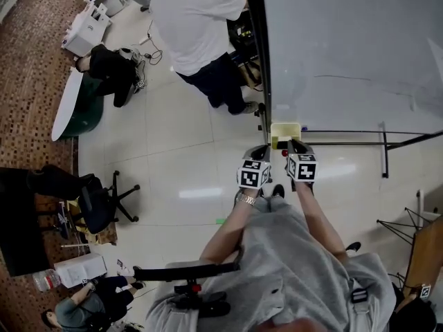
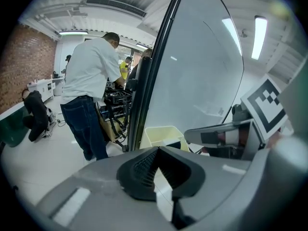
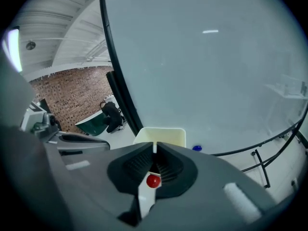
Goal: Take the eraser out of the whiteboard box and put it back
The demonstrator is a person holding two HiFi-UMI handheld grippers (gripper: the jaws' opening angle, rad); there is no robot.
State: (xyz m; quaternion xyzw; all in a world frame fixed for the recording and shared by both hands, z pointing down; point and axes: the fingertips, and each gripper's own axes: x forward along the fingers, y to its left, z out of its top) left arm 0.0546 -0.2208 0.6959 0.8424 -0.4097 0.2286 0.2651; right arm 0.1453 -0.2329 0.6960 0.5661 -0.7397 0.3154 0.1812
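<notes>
A pale yellow box point(image 1: 285, 133) hangs at the lower left corner of the whiteboard point(image 1: 346, 40). No eraser shows in any view; the inside of the box is hidden. My right gripper point(image 1: 297, 144) points at the box's near rim, and in the right gripper view its jaws point(image 3: 154, 146) stand almost together in front of the box point(image 3: 166, 134). A small red round thing point(image 3: 153, 181) sits low in the slit between them. My left gripper point(image 1: 262, 149) hovers just left of the box point(image 2: 161, 134), its tips point(image 2: 156, 150) meeting with nothing held.
A person in a white shirt point(image 1: 197, 26) stands at the whiteboard's left edge, close behind the box. A blue magnet point(image 3: 197, 148) sits at the board's bottom rail. The board's stand leg point(image 1: 384, 151) lies to the right, and an office chair point(image 1: 104, 199) to the left.
</notes>
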